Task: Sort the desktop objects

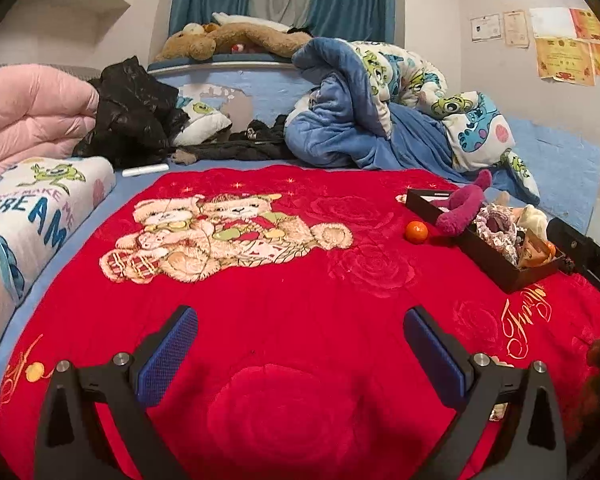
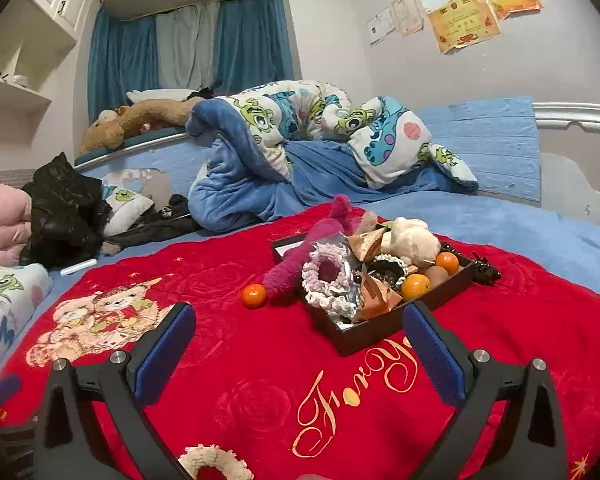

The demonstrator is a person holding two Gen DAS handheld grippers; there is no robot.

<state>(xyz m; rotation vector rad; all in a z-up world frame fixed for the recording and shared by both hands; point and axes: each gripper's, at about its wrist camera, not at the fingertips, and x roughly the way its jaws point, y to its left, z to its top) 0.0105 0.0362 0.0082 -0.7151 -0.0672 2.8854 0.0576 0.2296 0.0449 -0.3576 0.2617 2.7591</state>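
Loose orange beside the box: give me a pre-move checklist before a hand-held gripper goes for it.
1. Right hand-held gripper open, holding nothing: ok.
2. Left hand-held gripper open, holding nothing: ok.
3. Orange unobstructed on the red blanket: ok.
4. Orange clear of the pink plush: cannot tell, they sit very close.
5. Free room in the black box: not ok, its near half is piled high.
6. Cream scrunchie still outside the box: not ok.

Red blanket point(image 2: 260, 360) lies open; tangerine point(image 2: 254, 295) apparently touches box point(image 2: 364, 340).

Left tool point(image 1: 300, 344) and right tool point(image 2: 300, 340), both wide apart, empty.
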